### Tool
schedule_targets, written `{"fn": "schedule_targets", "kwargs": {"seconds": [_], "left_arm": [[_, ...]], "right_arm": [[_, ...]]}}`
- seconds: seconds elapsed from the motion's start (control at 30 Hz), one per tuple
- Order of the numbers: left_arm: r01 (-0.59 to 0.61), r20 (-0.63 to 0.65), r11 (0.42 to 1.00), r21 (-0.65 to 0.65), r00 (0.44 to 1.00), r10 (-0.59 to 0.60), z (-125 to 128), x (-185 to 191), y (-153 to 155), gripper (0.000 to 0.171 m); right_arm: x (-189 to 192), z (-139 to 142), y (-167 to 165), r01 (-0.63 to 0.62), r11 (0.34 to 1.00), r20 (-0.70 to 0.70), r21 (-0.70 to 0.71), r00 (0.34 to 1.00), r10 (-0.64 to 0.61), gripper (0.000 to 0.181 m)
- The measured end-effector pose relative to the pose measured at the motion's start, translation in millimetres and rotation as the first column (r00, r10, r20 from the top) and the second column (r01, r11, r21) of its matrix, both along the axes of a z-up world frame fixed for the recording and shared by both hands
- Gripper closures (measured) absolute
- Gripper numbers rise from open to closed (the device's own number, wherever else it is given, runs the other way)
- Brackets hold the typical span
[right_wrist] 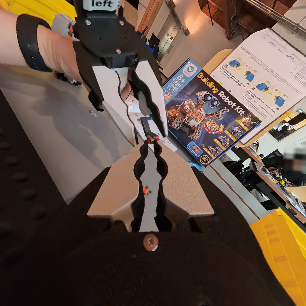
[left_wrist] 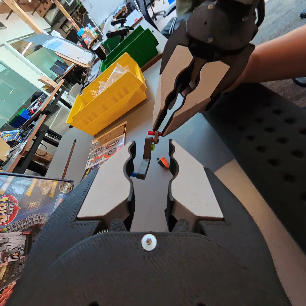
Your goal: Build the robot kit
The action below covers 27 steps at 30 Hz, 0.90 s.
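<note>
An open workshop room spreads around the grey surface [left_wrist: 195, 159], with wooden-edged desks on black legs [left_wrist: 41, 114], glass partitions [left_wrist: 14, 86], office chairs [left_wrist: 159, 12], timber beams [left_wrist: 21, 14] and pale walls [right_wrist: 203, 41] in soft daylight.

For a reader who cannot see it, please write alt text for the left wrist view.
The right gripper pinches a red pin on a bent grey beam standing between the open left gripper's fingers. An orange piece lies nearby on the grey table.

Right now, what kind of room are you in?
Probably an office workshop or lab. There are desks with office chairs behind, plastic parts bins like the yellow bin, and a building-kit box on the grey table.
</note>
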State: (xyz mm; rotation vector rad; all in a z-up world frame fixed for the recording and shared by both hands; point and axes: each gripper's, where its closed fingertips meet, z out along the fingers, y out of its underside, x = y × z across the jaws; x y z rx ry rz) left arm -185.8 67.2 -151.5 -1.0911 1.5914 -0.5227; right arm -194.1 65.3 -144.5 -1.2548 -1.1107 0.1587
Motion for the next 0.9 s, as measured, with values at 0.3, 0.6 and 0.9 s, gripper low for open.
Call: {"fn": "schedule_targets", "kwargs": {"seconds": [0.3,0.6,0.9], "left_arm": [[-0.016,-0.074,0.999,0.034,0.997,0.018,-17.1,-0.1,5.9,0.146],[-0.038,-0.211,0.998,0.047,0.976,0.047,-53.4,-0.8,13.3,0.158],[-0.042,-0.273,0.999,0.007,0.961,0.042,-67.5,-3.9,13.3,0.159]], "right_arm": [[-0.3,-15.1,1.6,0.005,1.000,0.081,0.003,0.997,-0.005,0.174],[-1.3,-47.8,10.0,0.026,0.996,0.201,-0.083,0.980,-0.009,0.173],[-4.0,-60.0,10.4,0.024,0.996,0.262,-0.090,0.965,0.000,0.173]]}}
